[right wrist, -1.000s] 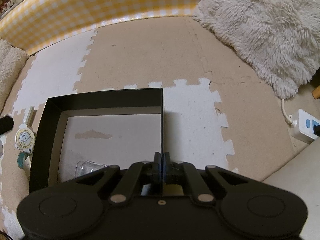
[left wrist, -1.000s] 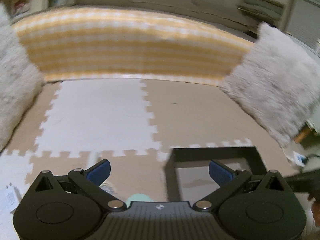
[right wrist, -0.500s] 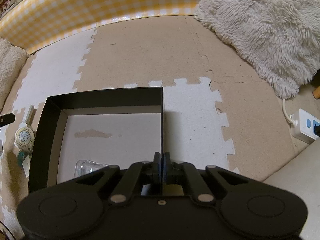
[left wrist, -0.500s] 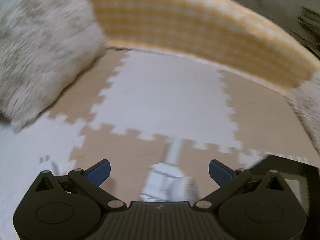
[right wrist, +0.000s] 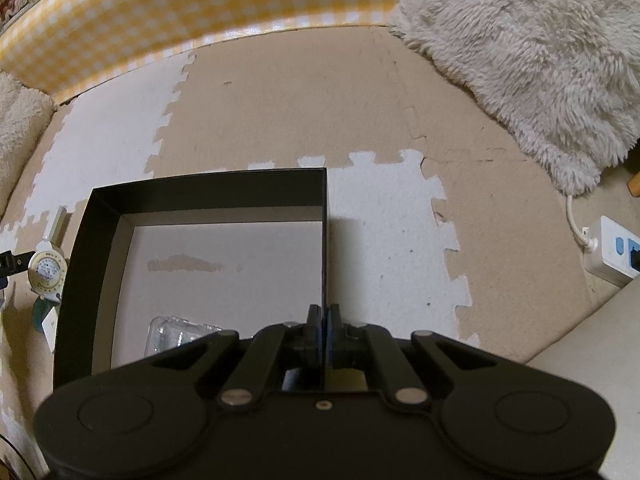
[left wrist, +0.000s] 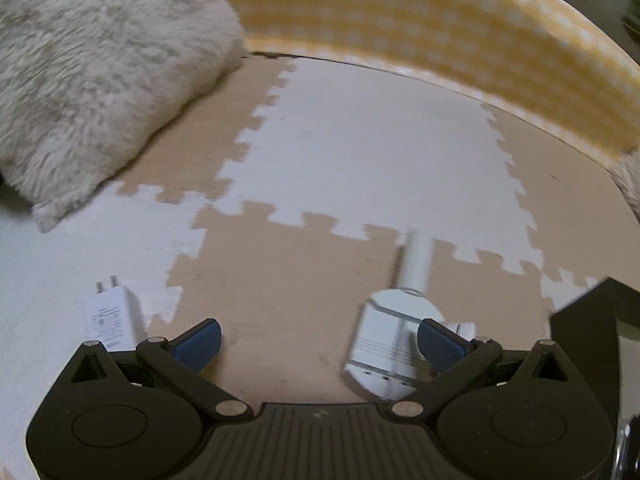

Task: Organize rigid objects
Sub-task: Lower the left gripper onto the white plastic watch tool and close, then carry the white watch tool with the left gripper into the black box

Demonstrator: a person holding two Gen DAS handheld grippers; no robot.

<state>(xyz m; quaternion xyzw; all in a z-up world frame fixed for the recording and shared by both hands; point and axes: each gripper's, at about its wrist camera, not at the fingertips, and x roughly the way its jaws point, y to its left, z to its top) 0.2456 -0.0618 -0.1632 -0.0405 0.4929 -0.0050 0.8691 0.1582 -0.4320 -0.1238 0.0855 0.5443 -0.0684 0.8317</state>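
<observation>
My left gripper (left wrist: 318, 346) is open and empty, low over the foam mat. A white handled device (left wrist: 394, 332) lies just inside its right finger; it also shows in the right wrist view (right wrist: 47, 270) left of the box. A white plug adapter (left wrist: 112, 316) lies by the left finger. My right gripper (right wrist: 323, 320) is shut on the right wall of the black box (right wrist: 208, 188). A clear plastic item (right wrist: 176, 334) lies inside the box, partly hidden by the gripper.
Fluffy cushions lie at the left (left wrist: 92, 80) and at the right (right wrist: 532, 56). A yellow checked barrier (left wrist: 440, 24) runs along the back. A white power strip (right wrist: 612, 256) sits at the far right. A teal item (right wrist: 42, 312) lies left of the box.
My left gripper has swung left and down, away from the box; the white device and plug adapter have come into view. The right gripper has kept its grip on the box wall.
</observation>
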